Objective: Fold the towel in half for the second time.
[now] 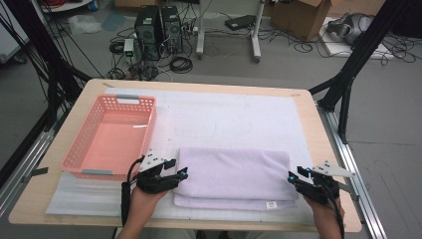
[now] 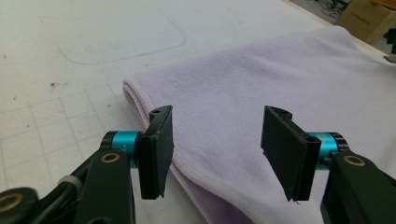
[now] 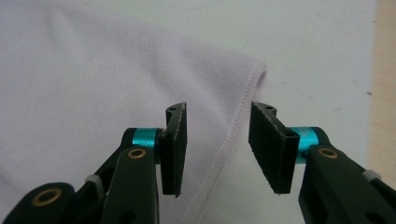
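**Both grippers stand open at the ends of a folded lilac towel**

A lilac towel [image 1: 234, 177], folded into a long flat rectangle, lies on the white mat [image 1: 234, 119] at the near middle of the table [image 1: 318, 129]. Its layered edges face the near side, and a small white label [image 1: 271, 204] sits at its near right corner.

The left gripper [image 1: 180, 175] is at the towel's left end, held in the person's left hand [image 1: 144, 196]. In the left gripper view its two black jaws stand well apart, the towel's rounded folded edge running between and below them; neither pad presses on the cloth, so it holds nothing.

The right gripper [image 1: 293, 177] is at the towel's right end, held in the right hand [image 1: 323, 204]. In the right gripper view its jaws are parted by a moderate gap, with the towel's stitched hem [image 3: 236, 135] passing through that gap. The pads do not pinch the hem, and the cloth lies flat on the mat.

A pink basket [image 1: 112, 134] stands on the left side of the table, just beside the left gripper and a little farther back, apart from the towel. Faint outlines are drawn on the mat [image 2: 121, 42] beyond the towel's far edge.
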A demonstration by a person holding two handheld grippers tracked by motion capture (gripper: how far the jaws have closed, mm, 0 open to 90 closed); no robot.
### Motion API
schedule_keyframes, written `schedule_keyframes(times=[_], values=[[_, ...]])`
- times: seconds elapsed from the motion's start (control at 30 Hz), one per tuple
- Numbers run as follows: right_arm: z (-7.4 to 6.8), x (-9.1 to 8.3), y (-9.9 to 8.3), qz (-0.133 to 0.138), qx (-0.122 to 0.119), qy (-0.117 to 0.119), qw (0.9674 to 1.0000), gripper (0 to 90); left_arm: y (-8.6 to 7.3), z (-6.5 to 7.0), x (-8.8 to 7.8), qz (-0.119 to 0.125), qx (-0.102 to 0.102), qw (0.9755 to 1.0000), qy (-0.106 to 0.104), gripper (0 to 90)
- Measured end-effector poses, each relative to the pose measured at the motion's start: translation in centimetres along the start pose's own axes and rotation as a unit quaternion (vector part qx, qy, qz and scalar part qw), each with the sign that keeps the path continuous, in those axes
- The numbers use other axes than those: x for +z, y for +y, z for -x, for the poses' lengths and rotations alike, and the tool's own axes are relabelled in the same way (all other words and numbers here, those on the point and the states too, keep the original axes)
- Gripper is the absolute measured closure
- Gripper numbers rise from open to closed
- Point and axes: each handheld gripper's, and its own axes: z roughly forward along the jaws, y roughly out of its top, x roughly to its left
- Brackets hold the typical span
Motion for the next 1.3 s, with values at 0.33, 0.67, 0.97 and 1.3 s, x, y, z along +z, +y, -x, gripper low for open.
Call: schedule_keyframes(times=[0.33, 0.67, 0.97, 1.3], values=[[0.2, 4.9, 2.9, -0.018, -0.027, 0.037, 0.9988, 67.7, 1.5, -1.7, 3.1, -0.016, 0.002, 0.9999, 0.006, 43.4], [2.6, 7.8, 3.5, -0.046, -0.018, -0.001, 0.9988, 72.3, 1.4, -3.3, 5.1, -0.021, 0.007, 0.9989, 0.041, 42.3], [3.6, 6.5, 3.3, -0.023, -0.003, 0.007, 0.9997, 46.5, 2.2, -4.0, 6.2, -0.052, 0.003, 0.9969, 0.059, 37.6], [4.4, 7.1, 2.0, -0.044, 0.034, 0.033, 0.9979, 57.3, 2.0, -3.3, 6.9, -0.078, 0.018, 0.9967, 0.014, 74.2]])
